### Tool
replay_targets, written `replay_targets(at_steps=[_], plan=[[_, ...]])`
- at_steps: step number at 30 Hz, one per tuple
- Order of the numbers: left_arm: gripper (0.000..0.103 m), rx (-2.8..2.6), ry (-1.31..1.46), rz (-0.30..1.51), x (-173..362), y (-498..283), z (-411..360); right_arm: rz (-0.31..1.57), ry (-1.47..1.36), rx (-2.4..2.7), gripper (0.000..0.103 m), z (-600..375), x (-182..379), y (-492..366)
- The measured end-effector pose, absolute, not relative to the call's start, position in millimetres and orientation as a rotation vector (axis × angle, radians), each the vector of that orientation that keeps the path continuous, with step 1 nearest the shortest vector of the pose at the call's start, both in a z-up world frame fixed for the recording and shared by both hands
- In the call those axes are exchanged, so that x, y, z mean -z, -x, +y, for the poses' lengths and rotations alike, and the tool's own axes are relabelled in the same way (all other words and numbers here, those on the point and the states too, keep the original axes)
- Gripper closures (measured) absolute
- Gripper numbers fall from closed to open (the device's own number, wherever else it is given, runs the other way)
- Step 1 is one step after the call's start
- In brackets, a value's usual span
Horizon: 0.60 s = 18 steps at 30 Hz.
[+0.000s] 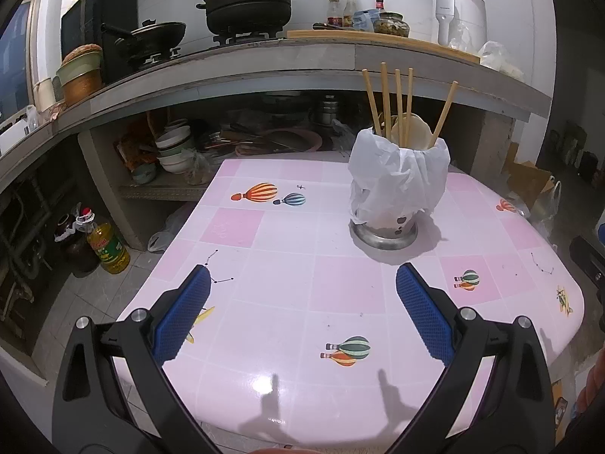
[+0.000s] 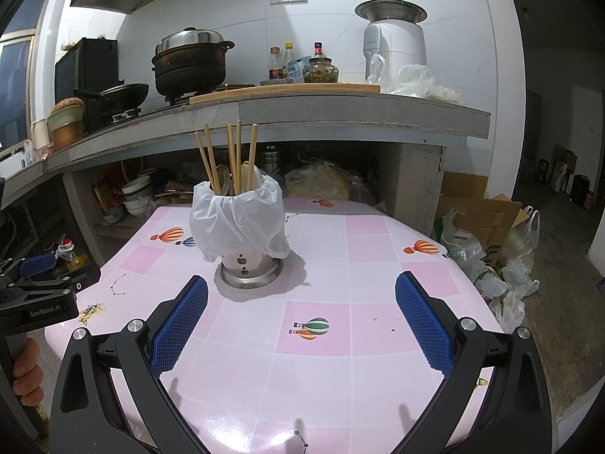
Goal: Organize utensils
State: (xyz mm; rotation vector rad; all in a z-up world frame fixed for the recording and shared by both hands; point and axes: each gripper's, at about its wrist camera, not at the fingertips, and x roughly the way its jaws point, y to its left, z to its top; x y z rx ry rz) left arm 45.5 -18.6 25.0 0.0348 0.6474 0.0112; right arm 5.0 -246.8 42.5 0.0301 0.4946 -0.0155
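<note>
Standing upright on the pink tiled table (image 1: 287,276) is a metal utensil holder (image 1: 383,229), its upper part wrapped in a white plastic bag (image 1: 397,174) that drapes down over the sides and leaves only the perforated steel base showing. Five wooden chopsticks (image 1: 385,102) rise from the holder's mouth, four close together and nearly vertical, one leaning out to the right, with a pale wooden spoon (image 1: 412,128) tucked among them. In the left wrist view the holder sits on the far right part of the table; in the right wrist view it sits far and left of centre. The left gripper (image 1: 302,310) hangs over the near part of the table with its blue-padded fingers (image 1: 183,314) spread wide and nothing between them. The right gripper (image 2: 302,314) is likewise wide apart and empty above the near side of the table, its left finger pad close to the holder's base but not touching it. From the right wrist view the left gripper appears at the far left edge, with a hand (image 2: 26,374) around its handle. Behind the table a concrete counter (image 1: 264,60) carries a large black pot (image 1: 249,3) with a steel lid, a wok (image 1: 159,34), several bottles (image 1: 342,9) and a white appliance (image 1: 459,15). Stacked bowls (image 1: 174,149) sit on the shelf beneath.
</note>
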Motion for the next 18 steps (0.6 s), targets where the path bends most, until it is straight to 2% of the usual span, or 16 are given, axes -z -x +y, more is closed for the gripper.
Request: replay_targets(at_steps=[18], plan=[[0.008,-0.009,-0.036,0.649,-24.6,-45.0,-18.7,0.494,-0.031,0.017,0.006,-246.8,-42.7,-5.2]])
